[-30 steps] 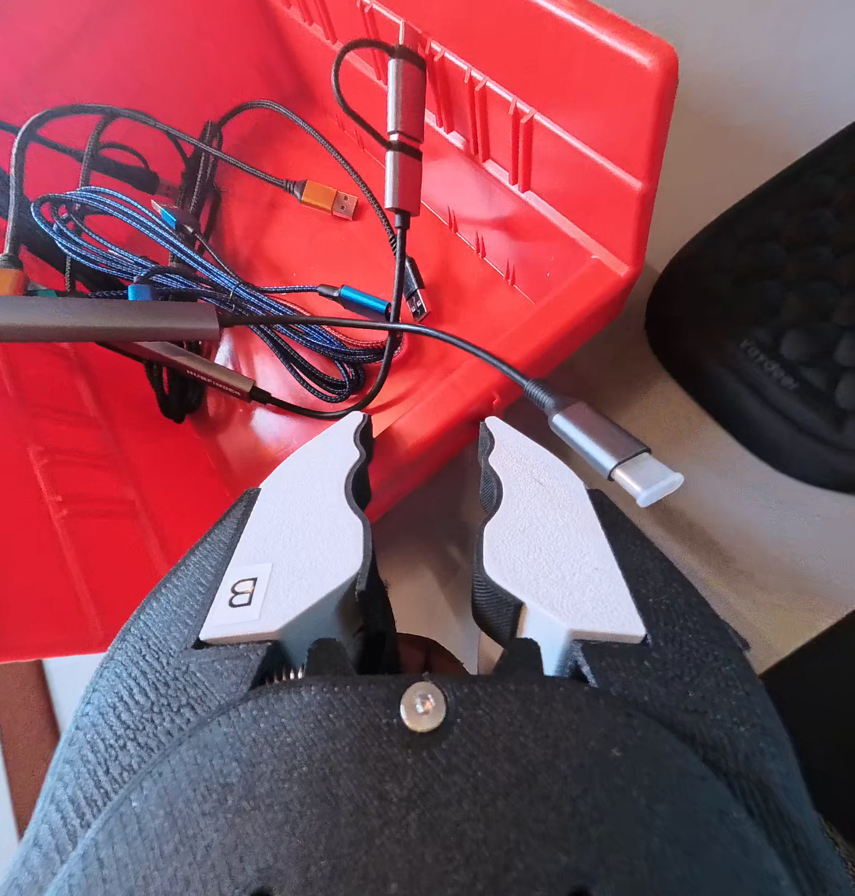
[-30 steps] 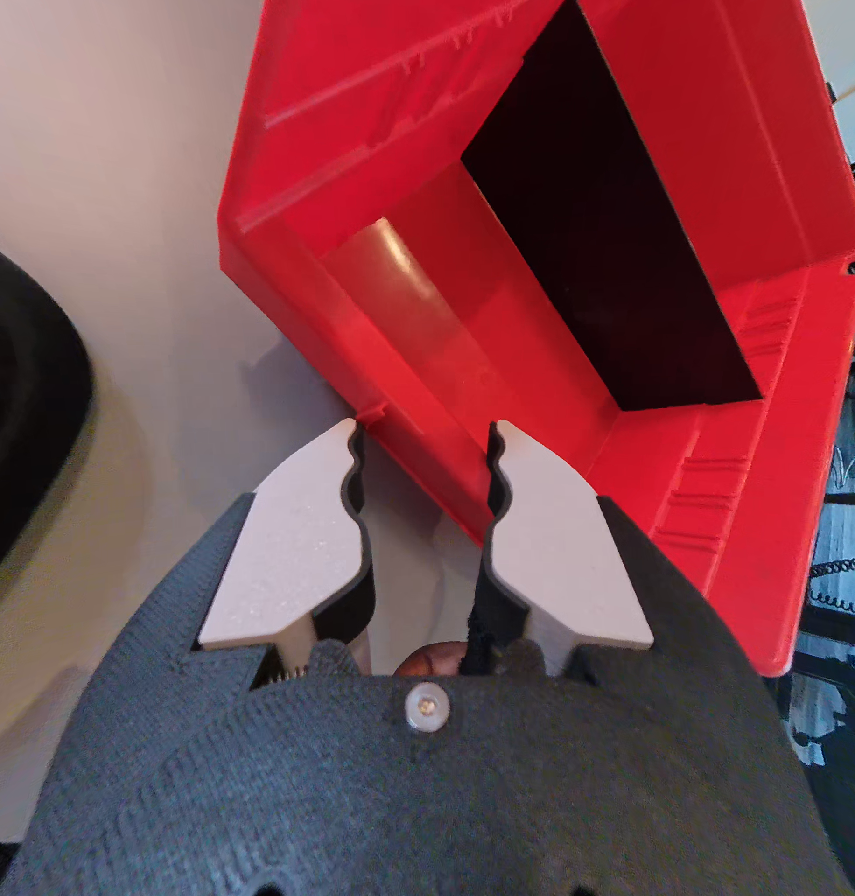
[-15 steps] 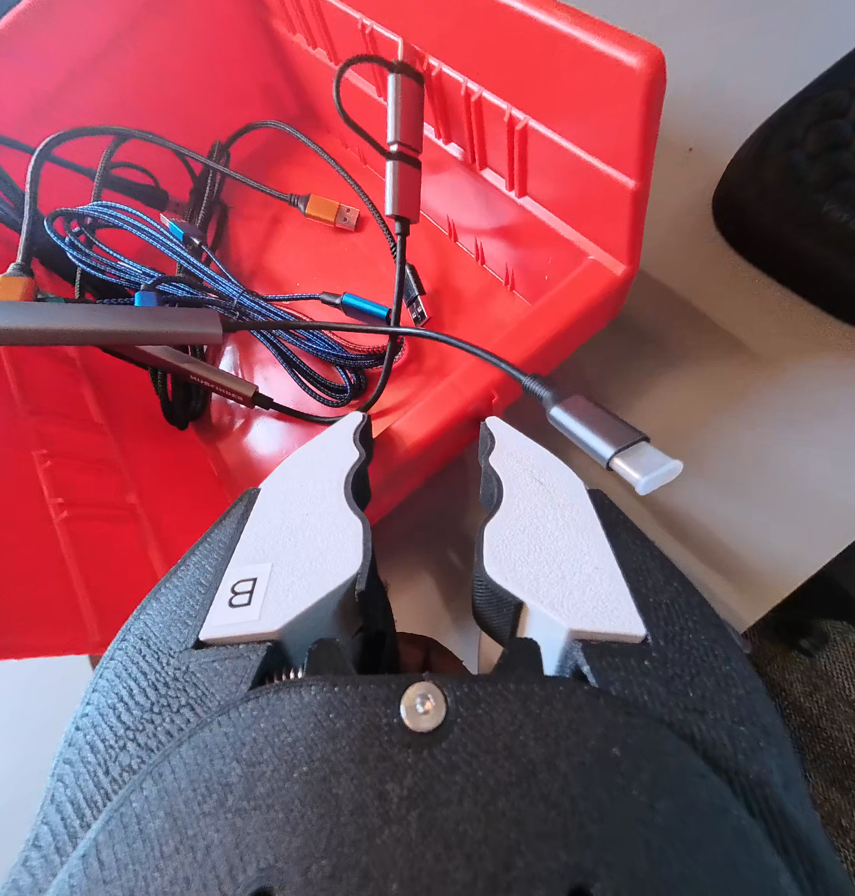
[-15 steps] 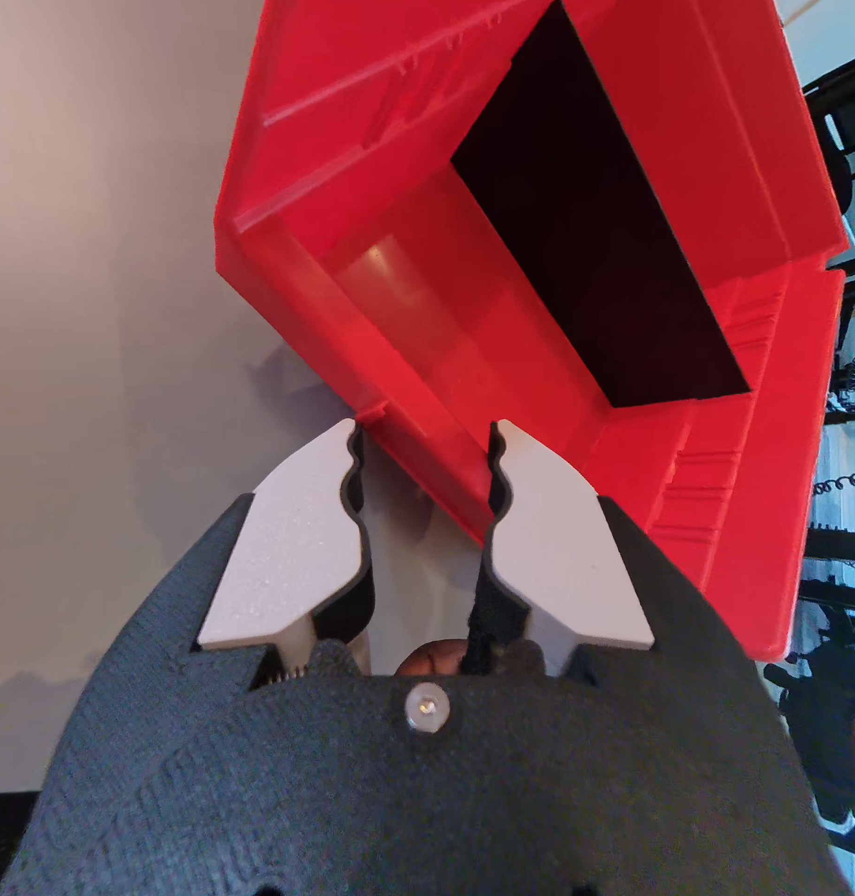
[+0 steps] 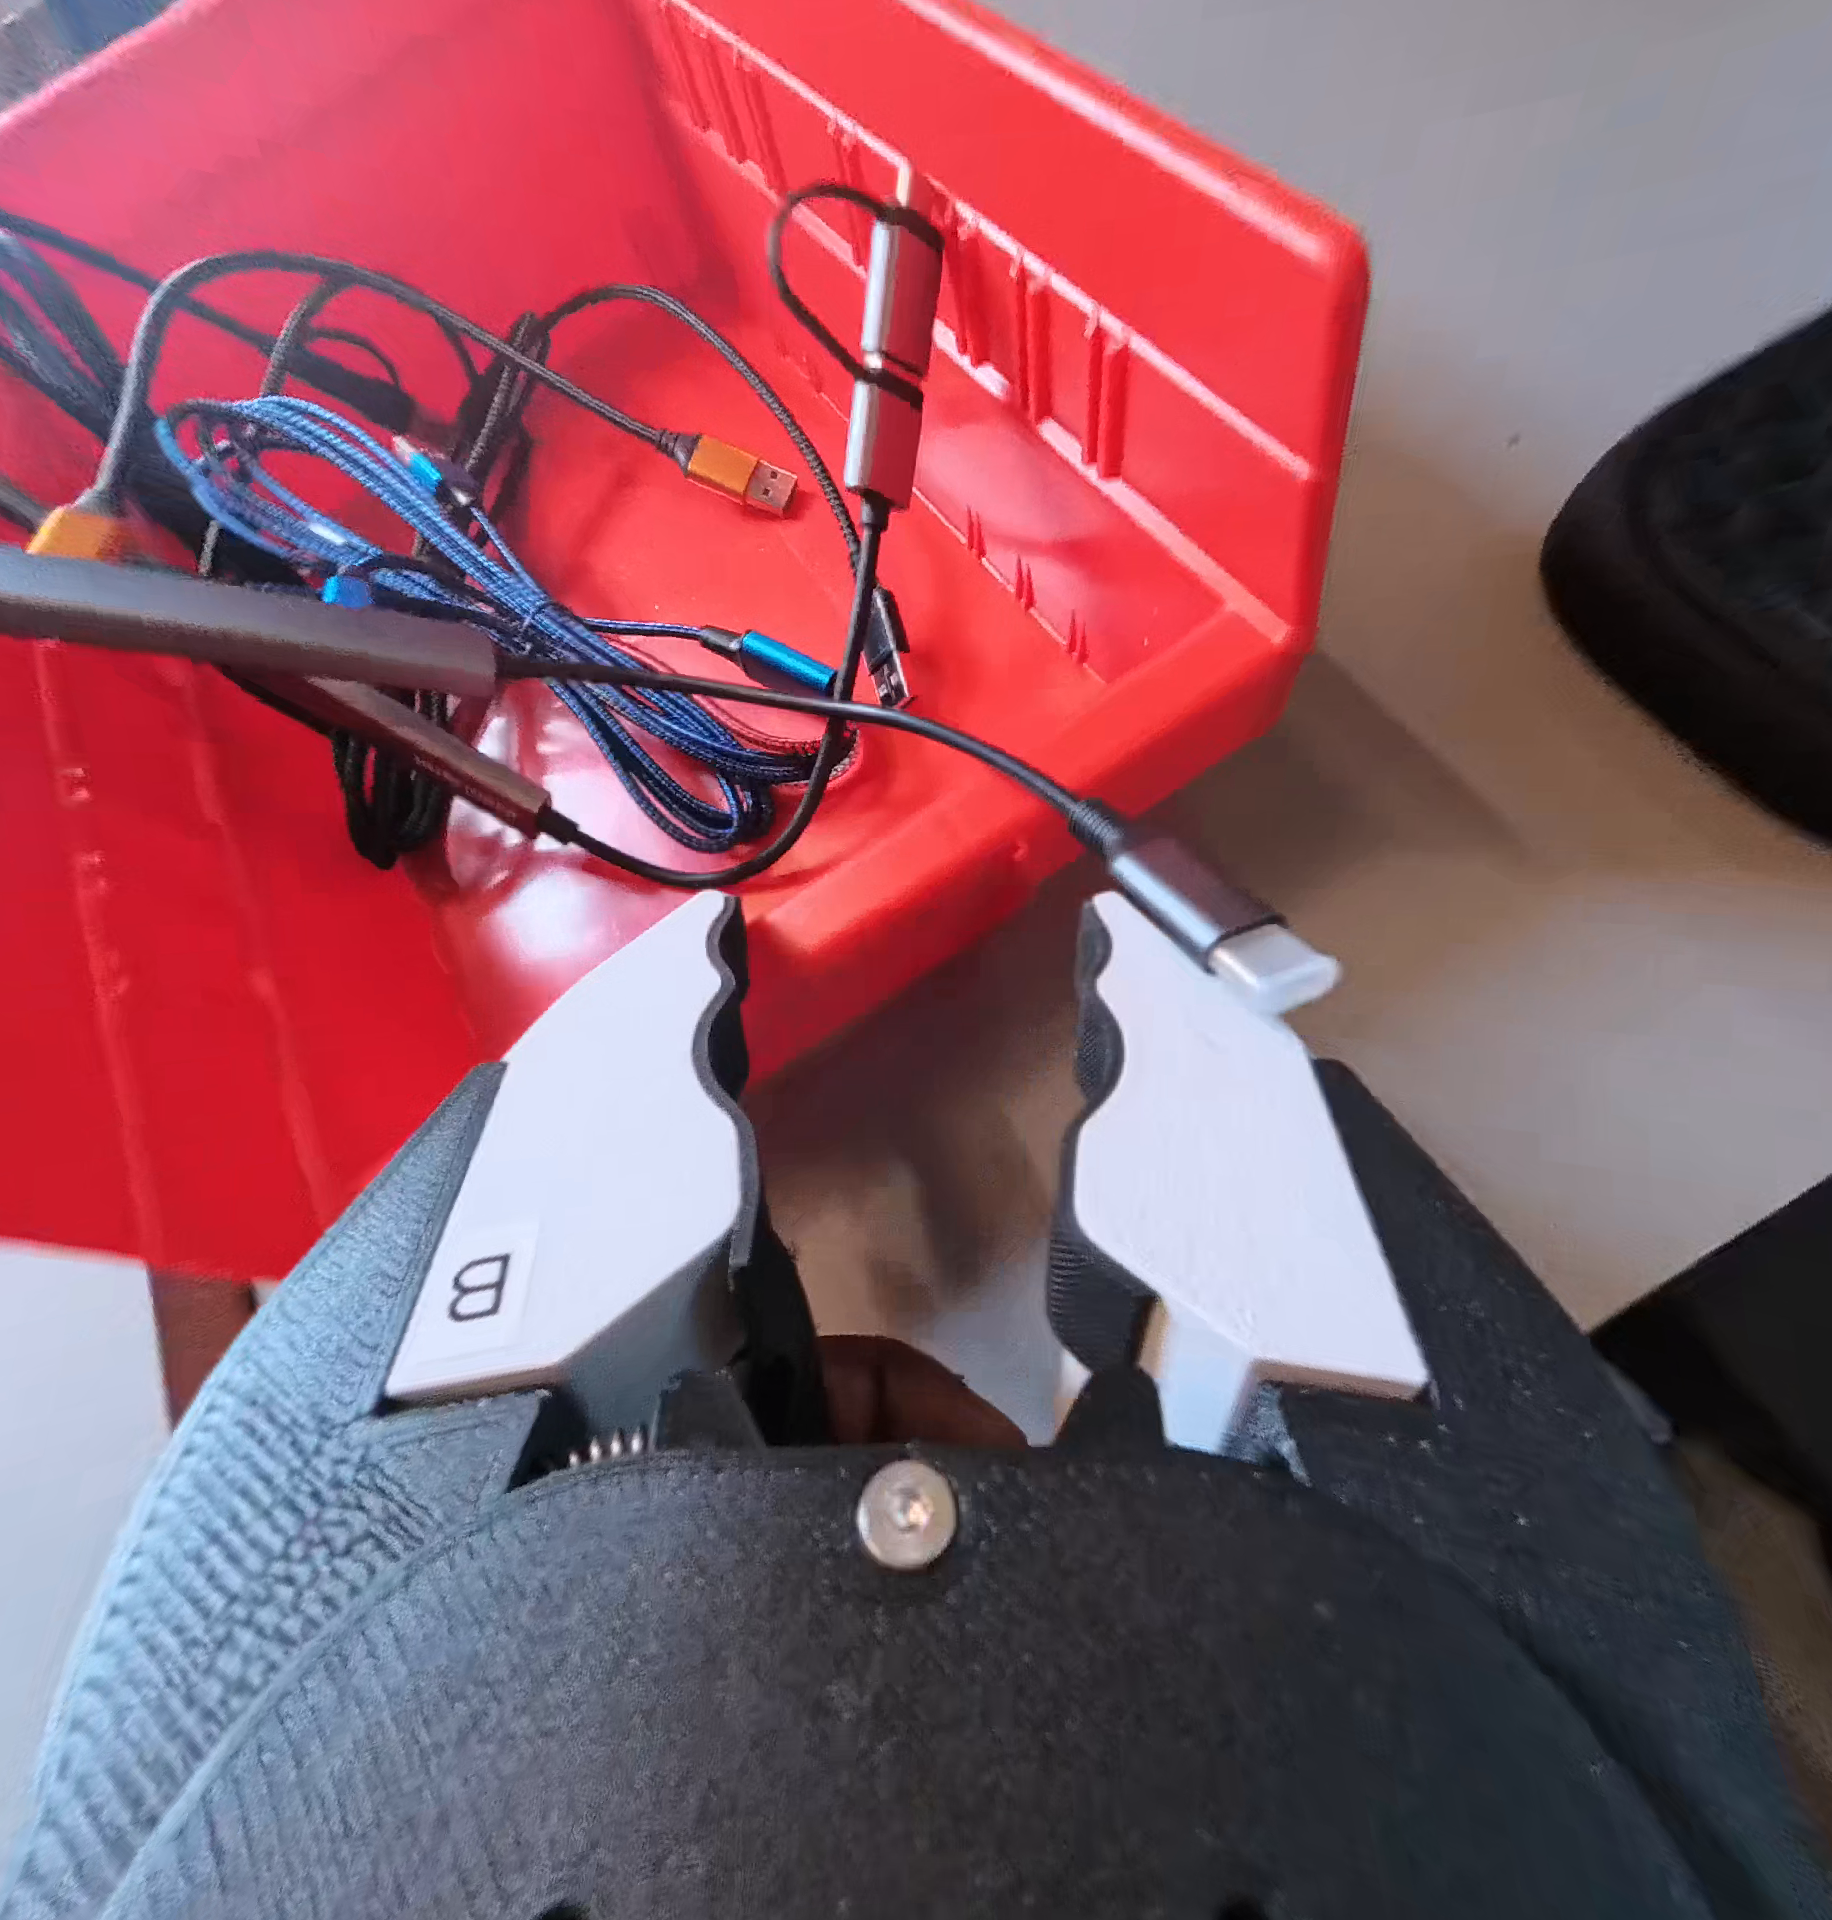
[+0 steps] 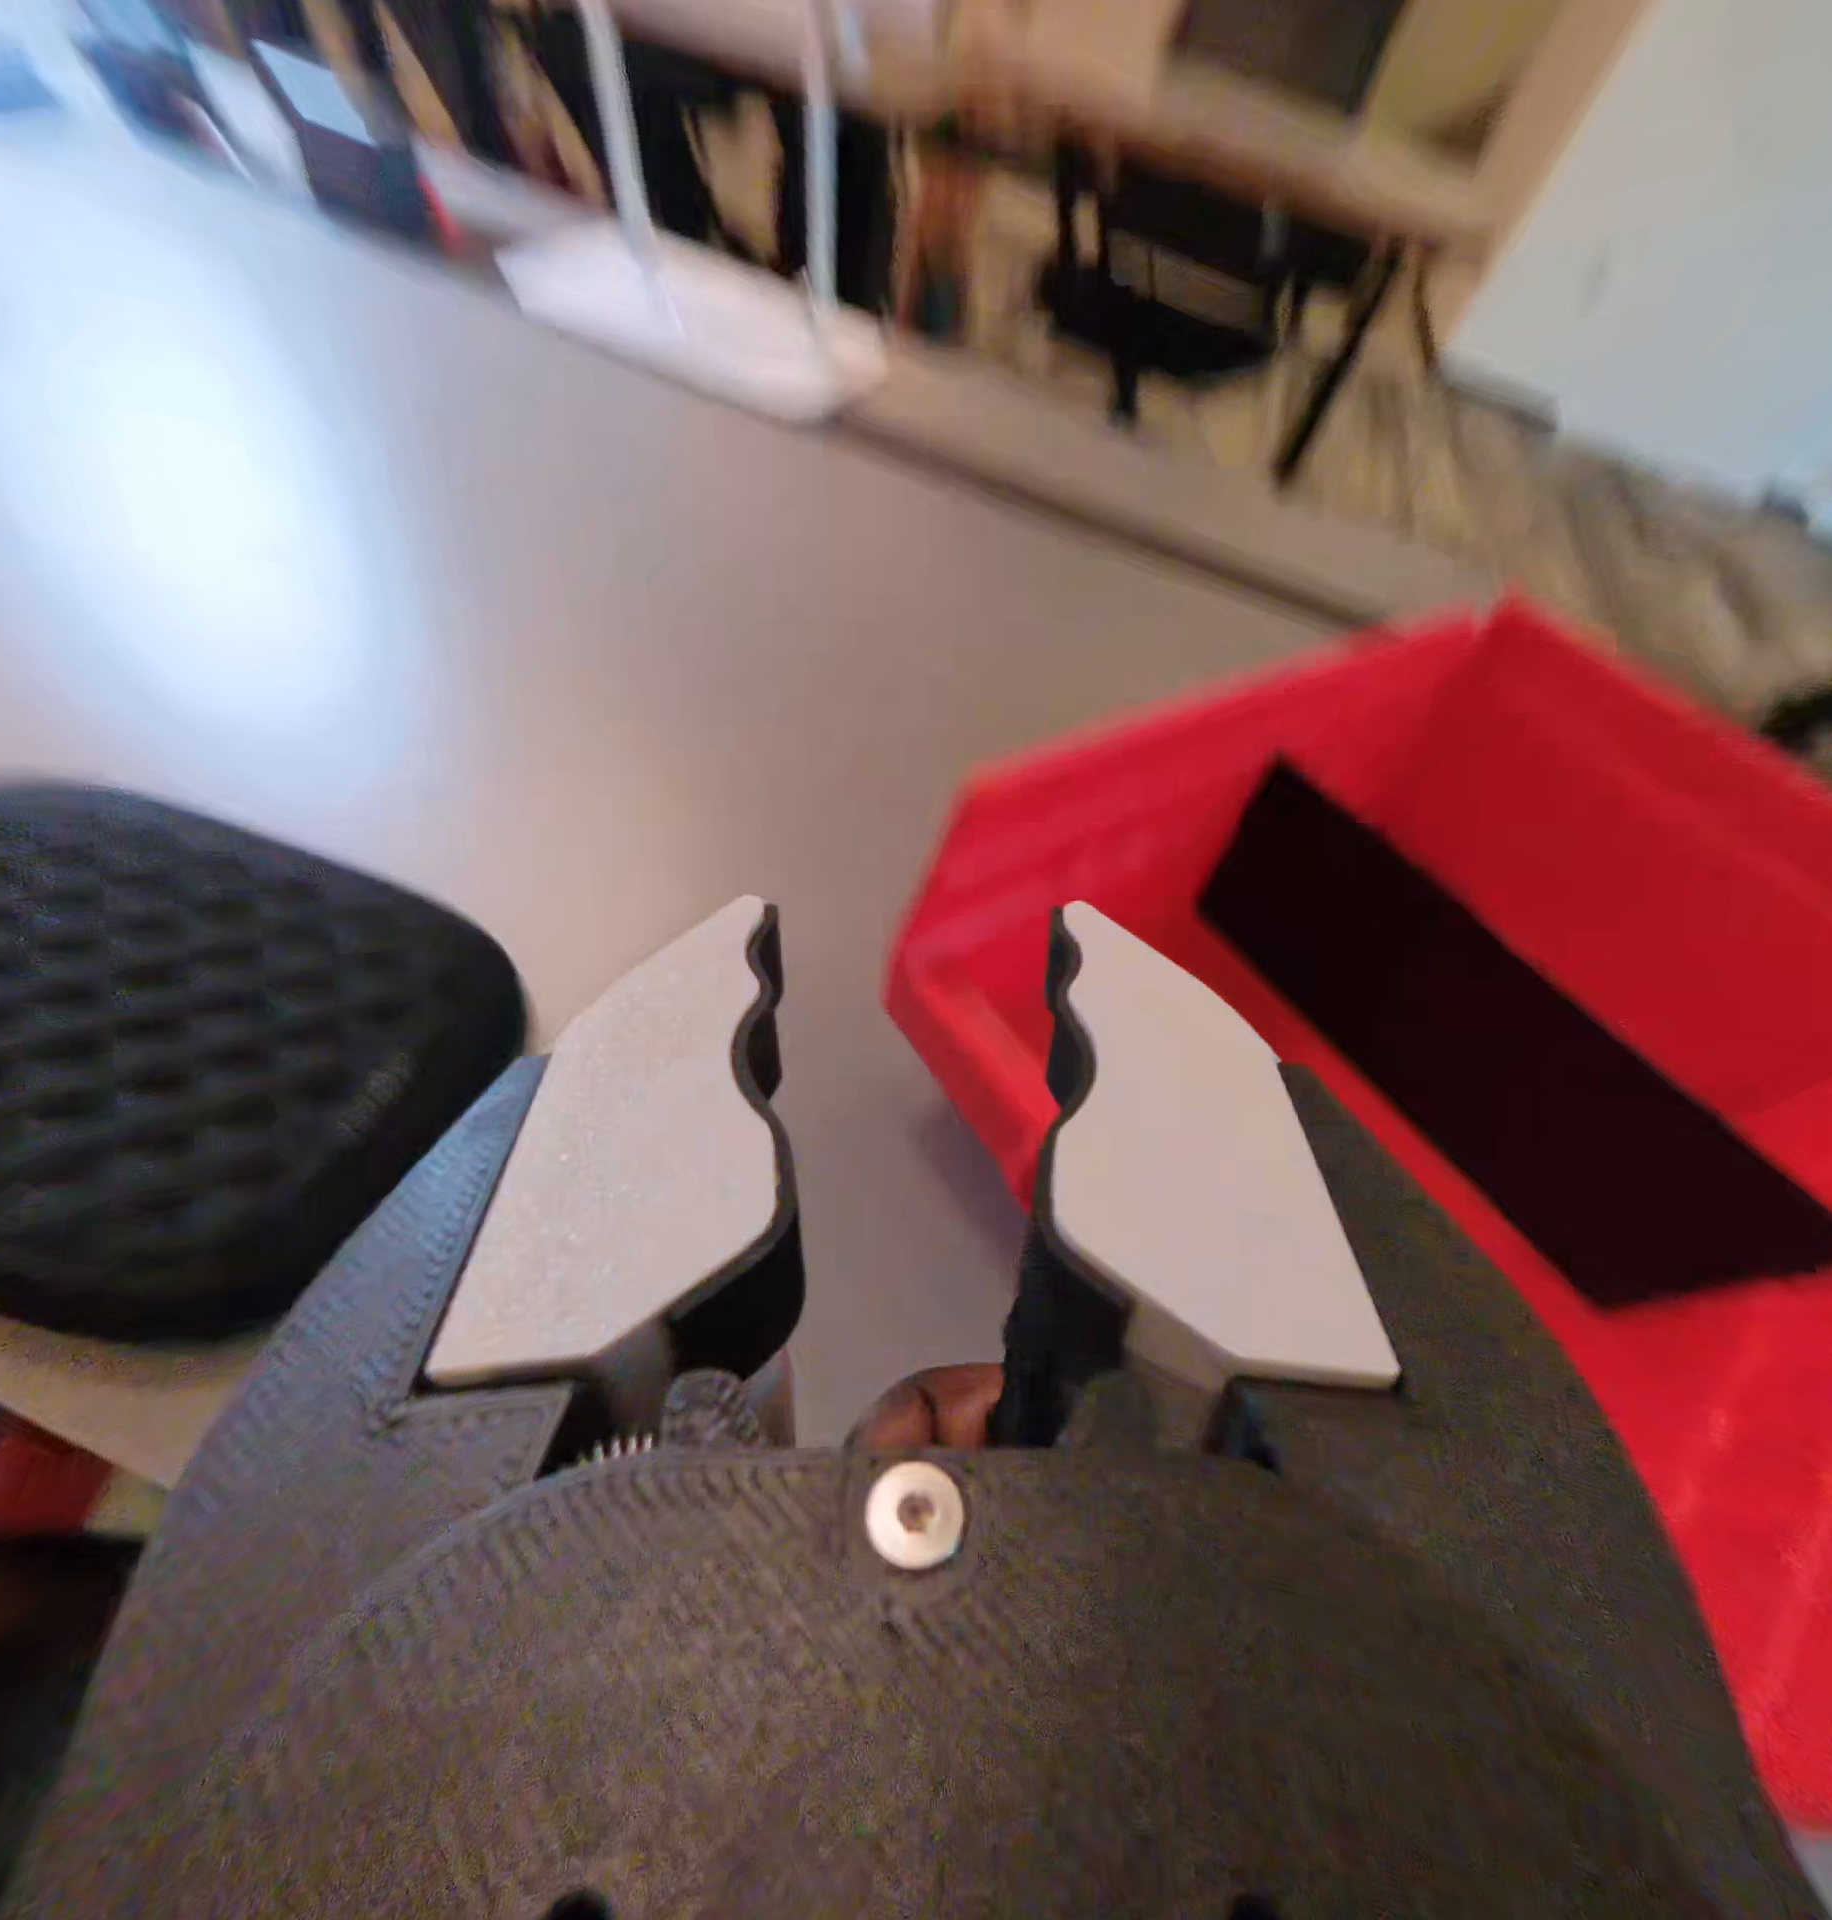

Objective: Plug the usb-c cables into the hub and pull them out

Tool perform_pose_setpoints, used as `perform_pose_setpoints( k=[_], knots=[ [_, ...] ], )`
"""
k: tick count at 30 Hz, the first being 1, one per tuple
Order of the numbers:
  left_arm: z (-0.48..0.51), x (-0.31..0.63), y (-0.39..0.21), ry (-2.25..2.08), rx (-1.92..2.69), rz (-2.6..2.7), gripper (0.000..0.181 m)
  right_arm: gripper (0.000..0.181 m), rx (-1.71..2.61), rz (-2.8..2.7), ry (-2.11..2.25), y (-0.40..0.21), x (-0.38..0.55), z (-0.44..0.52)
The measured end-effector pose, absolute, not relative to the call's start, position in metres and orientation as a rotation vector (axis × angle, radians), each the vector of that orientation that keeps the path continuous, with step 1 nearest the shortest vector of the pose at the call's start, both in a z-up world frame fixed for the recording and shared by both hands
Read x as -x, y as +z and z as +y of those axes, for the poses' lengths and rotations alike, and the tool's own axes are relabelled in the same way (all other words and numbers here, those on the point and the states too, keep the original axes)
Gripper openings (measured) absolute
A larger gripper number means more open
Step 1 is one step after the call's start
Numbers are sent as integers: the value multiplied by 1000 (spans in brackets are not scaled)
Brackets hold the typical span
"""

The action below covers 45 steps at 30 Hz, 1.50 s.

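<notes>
Two red bins show, one in each wrist view. The cable bin (image 5: 1151, 343) in the left wrist view holds two dark slim hubs: the upper hub (image 5: 226, 623) lies nearly level, its left end cut off by the frame edge, and the lower hub (image 5: 444, 769) slants down to the right beneath it. The upper hub's lead runs right over the bin's rim and ends in a grey plug (image 5: 1224, 935) that points down and to the right, over the counter (image 5: 1566, 987), just beside the right finger of the left tongs (image 5: 907, 914). A grey adapter (image 5: 891, 353) leans upright against the bin's far wall. An orange plug (image 5: 735, 478) and a blue plug (image 5: 787, 660) lie among the tangled cables; the cable count is hard to tell. Both tongs are spread and hold nothing. The right tongs (image 6: 917, 925) hang over the counter between a black cushion (image 6: 164, 1039) and the second bin (image 6: 1514, 727), which has a black rectangle (image 6: 1494, 1049) on its floor. The right wrist view is blurred.
</notes>
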State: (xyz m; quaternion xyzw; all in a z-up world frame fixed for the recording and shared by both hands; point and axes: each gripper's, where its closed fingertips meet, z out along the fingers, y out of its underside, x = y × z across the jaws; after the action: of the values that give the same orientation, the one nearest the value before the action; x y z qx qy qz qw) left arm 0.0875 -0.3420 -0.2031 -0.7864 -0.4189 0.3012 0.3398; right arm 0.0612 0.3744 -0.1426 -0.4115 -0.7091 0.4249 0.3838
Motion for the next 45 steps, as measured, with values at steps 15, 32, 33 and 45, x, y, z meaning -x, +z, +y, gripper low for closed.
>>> perform_pose_setpoints(
  k=[15, 32, 33, 45],
  knots=[
    [-418, -2, -152, 785, 1094, -1809, 53, 46, 550, -1788, 2268, -66, -58, 114],
    [-412, 19, -132, 863, 1130, -1651, 11, 45, 464, -1957, 2090, -112, -51, 70],
    [-410, 18, -125, 895, 1142, -1622, 11, 45, 471, -1964, 2075, -114, -50, 70],
    [-367, 5, 10, 1174, 1046, -1150, 10, 42, 493, -1967, 1957, -123, -40, 72]
  ],
)
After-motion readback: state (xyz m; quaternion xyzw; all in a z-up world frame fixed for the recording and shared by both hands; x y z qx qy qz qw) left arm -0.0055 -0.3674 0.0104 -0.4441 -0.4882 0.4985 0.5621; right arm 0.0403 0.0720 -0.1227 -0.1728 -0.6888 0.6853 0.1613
